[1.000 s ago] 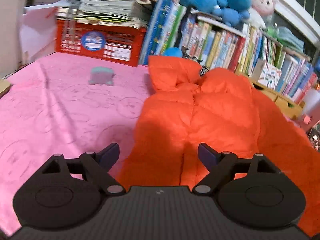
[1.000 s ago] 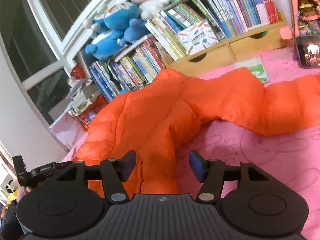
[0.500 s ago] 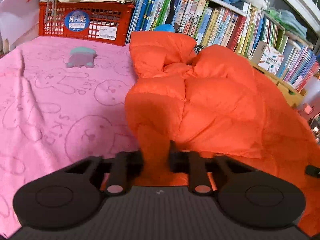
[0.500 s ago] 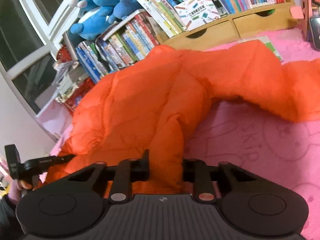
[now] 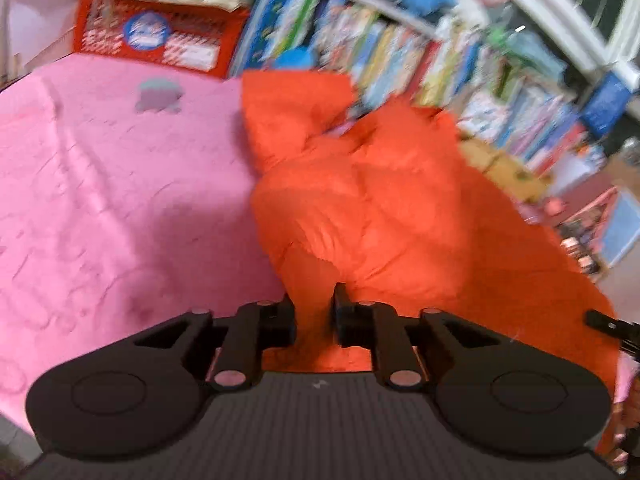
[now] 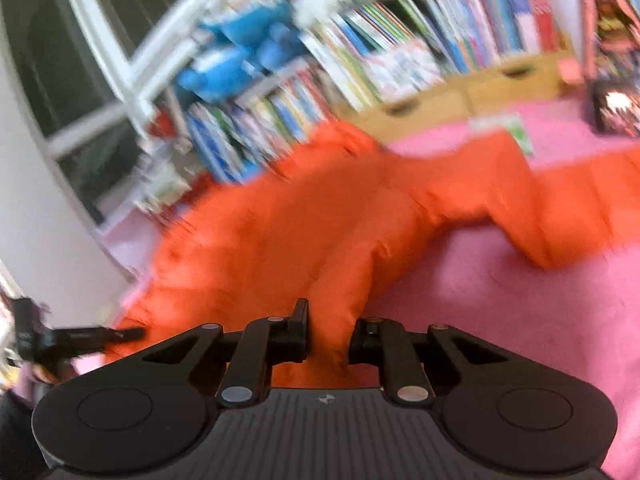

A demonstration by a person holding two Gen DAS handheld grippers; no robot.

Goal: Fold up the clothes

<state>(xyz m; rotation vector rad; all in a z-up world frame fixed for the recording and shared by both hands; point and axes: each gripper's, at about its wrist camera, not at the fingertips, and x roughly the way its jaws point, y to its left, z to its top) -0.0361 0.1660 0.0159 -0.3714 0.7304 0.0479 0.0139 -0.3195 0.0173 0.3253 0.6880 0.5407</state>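
Left gripper (image 5: 314,312): I have it clenched on a pinch of the orange jacket (image 5: 384,216) at its near hem; fabric fills the gap between the jaws.
Right gripper (image 6: 328,330): also clenched on the jacket (image 6: 320,232), on a ridge of the near hem.
Where the jacket lies: spread on the pink blanket (image 5: 112,200), bulk running away from both grippers toward 12 o'clock, up to the bookshelf (image 6: 360,60).
Long axis: from my left view, near hem at 6, collar end near 12; a sleeve (image 6: 560,200) trails off toward 2 o'clock in the right view.
Grippers to each other: the left one's tip shows at 9 o'clock in the right view, so both hold the same near edge, well apart.
Key relation: the free cloth all lies ahead of both grips, so I judge any fold would carry the hem toward 12.
Caution: both views are blurred; grip depth I cannot tell.
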